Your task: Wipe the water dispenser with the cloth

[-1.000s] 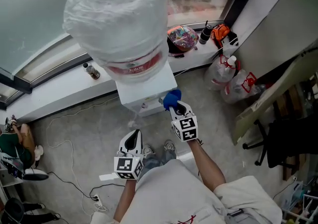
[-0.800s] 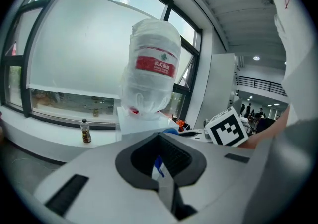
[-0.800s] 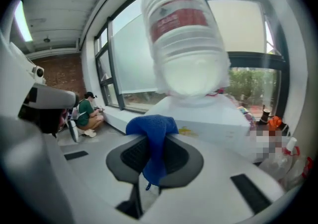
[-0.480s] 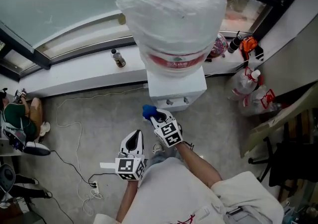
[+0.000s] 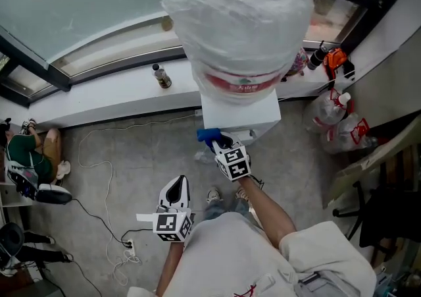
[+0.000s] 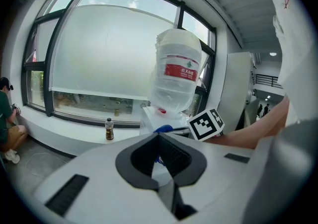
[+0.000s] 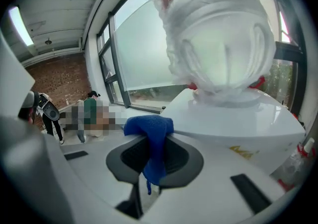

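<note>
Head view: water dispenser (image 5: 240, 116), white, with a bagged bottle (image 5: 237, 19) on top, is seen against the far window sill (image 5: 118, 96). A blue cloth (image 5: 208, 135) is pinched in the right gripper (image 5: 218, 140) at the dispenser's near-left front corner. The left gripper (image 5: 176, 187) is seen low on the near side, well apart from it. Left gripper view: the jaws are seen closed together with nothing between them, and the dispenser lies far ahead. Right gripper view: the jaws are clamped on the cloth, a fold draped over their tips, with the dispenser's top edge just beyond and to the right. Contact cannot be confirmed. A stroke rightward and away is judged to be called for, made by the nearer right gripper.
</note>
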Available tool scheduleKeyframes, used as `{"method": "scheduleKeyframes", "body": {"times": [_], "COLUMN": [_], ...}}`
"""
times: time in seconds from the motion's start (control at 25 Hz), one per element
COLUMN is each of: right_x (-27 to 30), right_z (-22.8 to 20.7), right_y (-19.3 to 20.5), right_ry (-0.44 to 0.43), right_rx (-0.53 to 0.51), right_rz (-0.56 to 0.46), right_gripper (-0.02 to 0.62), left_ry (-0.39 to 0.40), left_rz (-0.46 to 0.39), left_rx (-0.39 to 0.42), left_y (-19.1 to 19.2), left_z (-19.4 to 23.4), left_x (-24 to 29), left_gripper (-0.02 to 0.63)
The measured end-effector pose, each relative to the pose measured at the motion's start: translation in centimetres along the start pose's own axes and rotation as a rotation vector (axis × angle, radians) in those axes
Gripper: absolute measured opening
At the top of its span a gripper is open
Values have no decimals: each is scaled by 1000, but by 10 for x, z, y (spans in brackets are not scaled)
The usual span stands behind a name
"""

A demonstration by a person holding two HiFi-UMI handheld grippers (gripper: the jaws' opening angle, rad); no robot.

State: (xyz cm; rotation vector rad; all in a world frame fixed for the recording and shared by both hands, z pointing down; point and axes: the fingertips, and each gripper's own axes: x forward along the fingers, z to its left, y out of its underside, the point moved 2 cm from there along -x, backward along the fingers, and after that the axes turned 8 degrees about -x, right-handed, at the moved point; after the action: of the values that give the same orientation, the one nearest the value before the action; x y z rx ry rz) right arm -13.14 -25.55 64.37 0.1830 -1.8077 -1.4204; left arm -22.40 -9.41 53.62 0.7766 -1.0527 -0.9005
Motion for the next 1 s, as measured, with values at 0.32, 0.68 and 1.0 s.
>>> {"method": "scheduleKeyframes", "body": {"times": [0.32, 0.68, 1.0], "right_x": [-33, -93, -141], "right_z": [-43, -134, -213], "right_y": [15, 47, 74], "right_ry": [99, 274, 418], "right_rx": [51, 131, 195], "right_rz": [-8, 3, 13], "right_gripper": [54, 54, 54], "left_ry": [88, 188, 224], "left_rz": [25, 63, 90], "left_rx": [32, 70, 92], "left_y": [-1, 2, 6], "left_z": [-29, -81, -111], "left_x": [28, 62, 83], "left_gripper": [12, 12, 12]}}
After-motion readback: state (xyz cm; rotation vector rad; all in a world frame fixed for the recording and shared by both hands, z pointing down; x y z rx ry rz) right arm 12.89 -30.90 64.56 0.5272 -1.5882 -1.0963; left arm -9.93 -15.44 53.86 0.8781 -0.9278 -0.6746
